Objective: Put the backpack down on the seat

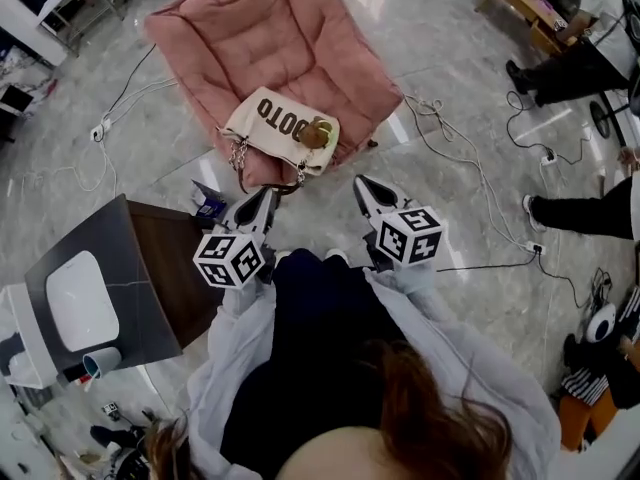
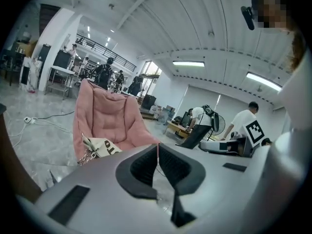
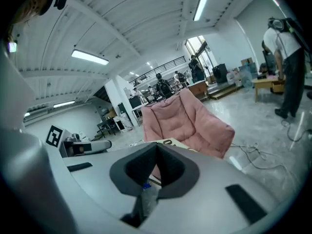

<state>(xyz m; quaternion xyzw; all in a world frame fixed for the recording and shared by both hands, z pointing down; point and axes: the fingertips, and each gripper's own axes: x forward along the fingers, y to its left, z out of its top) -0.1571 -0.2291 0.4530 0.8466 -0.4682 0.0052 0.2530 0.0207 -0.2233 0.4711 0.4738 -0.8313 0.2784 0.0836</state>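
Nearest the camera, the left gripper (image 1: 268, 196) and the right gripper (image 1: 362, 184) are held side by side in front of the person, both pointed toward the seat. In each gripper view the fingers (image 2: 146, 165) are seen closed tip to tip, with nothing gripped between them; the right fingers (image 3: 170, 167) are likewise shut and empty. A dark tabletop (image 1: 175, 268) is found just beside the left gripper, its corner close to that gripper's path, and a white device (image 1: 82, 298) is carried on a grey panel at its left. A small blue item (image 1: 208, 206), perhaps a packet, is seen at the tabletop's far corner, too small to be identified.

Beyond the fingertips, apart from both, the backpack (image 1: 280, 128) is laid on the front edge of the pink seat (image 1: 290, 38), with its chain (image 1: 240, 158) hung over the seat's front. On the floor (image 1: 440, 228), cables (image 1: 470, 158) are strewn to the seat's right and a power strip (image 1: 100, 131) to its left. Farther off, people (image 1: 580, 28) are seen at the room's right side
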